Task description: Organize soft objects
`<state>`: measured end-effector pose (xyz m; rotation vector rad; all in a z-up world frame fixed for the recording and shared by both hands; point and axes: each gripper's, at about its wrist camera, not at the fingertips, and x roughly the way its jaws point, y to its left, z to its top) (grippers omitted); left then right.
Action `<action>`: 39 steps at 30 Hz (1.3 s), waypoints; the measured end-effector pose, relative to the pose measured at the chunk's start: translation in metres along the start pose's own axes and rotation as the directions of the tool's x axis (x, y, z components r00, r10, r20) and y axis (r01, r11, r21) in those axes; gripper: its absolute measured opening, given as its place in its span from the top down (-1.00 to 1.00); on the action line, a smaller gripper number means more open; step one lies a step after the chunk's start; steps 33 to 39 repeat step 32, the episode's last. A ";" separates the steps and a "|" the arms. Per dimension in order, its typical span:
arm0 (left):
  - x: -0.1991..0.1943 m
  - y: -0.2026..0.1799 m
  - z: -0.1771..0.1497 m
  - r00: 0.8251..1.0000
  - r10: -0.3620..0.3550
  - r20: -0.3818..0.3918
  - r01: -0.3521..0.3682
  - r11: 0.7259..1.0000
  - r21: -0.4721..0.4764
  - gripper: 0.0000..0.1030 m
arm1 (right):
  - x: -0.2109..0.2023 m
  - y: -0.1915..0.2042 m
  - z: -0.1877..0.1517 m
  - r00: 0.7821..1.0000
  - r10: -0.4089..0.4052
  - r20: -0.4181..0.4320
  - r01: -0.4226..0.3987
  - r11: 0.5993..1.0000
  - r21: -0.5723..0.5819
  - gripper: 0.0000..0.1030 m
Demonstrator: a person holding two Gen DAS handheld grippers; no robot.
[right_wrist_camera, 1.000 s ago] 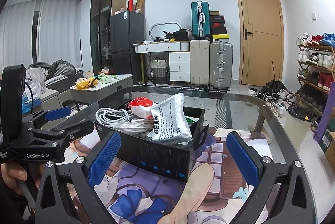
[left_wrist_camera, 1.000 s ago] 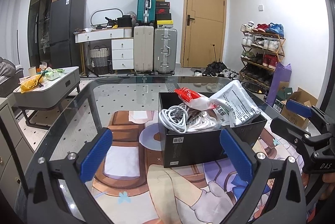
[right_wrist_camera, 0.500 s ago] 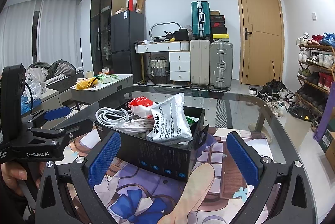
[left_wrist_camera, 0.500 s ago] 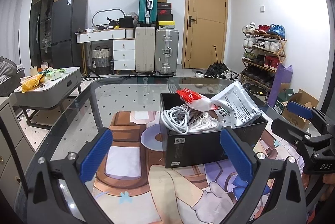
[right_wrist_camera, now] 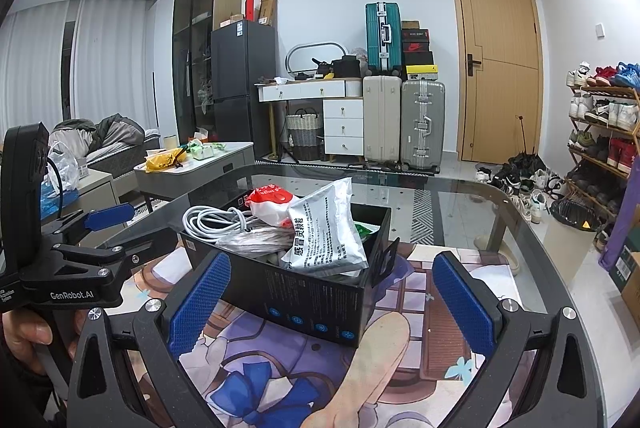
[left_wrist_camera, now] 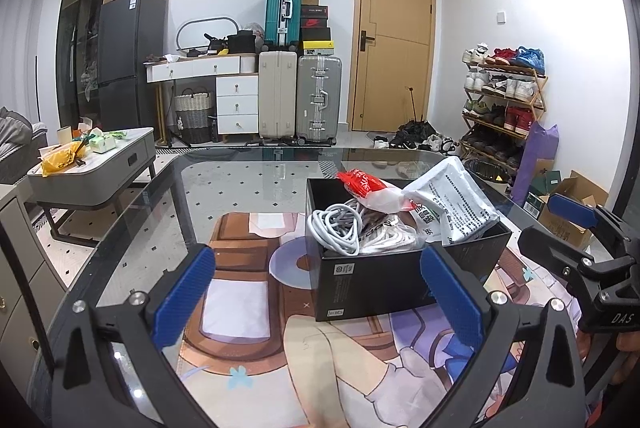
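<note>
On the tabletop (left_wrist_camera: 248,183), a full black box (left_wrist_camera: 372,284).
Left hand-held gripper (left_wrist_camera: 320,292) and right hand-held gripper (right_wrist_camera: 332,292) both gape wide, empty, near it.

Box (right_wrist_camera: 312,292) bottom contents hidden under white pouch (right_wrist_camera: 326,232); label print unreadable

Between the left gripper's (left_wrist_camera: 318,292) fingers (left_wrist_camera: 182,294) — blue pads with a fine ribbed texture on matt black plastic arms with bright metal screws — stands a matt black cardboard box (left_wrist_camera: 372,280). Above its rim lie a smooth grey rubbery cable coil (left_wrist_camera: 340,228), a glossy red-and-white plastic bag (left_wrist_camera: 372,189) and a crinkled white foil-like pouch (left_wrist_camera: 452,207). Under the fingers the glass table (left_wrist_camera: 240,195) is glossy and reflective, over a printed mat (left_wrist_camera: 360,356) with a smooth sheen. Ahead of the right gripper (right_wrist_camera: 332,296), the box's printed side looks faintly satin.
</note>
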<state>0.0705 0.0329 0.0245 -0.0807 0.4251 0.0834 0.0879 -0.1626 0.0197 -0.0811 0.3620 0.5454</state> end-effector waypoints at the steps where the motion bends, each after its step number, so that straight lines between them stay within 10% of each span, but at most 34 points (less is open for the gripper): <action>1: 0.000 0.000 0.000 1.000 0.000 0.000 0.000 1.000 0.001 -1.00 | 0.000 0.000 0.000 1.000 0.001 0.000 -0.001 1.000 0.000 -0.99; 39: 0.000 0.000 0.000 1.000 -0.003 -0.007 0.003 1.000 -0.006 -1.00 | 0.000 0.007 0.001 1.000 0.001 -0.006 -0.001 1.000 -0.002 -0.99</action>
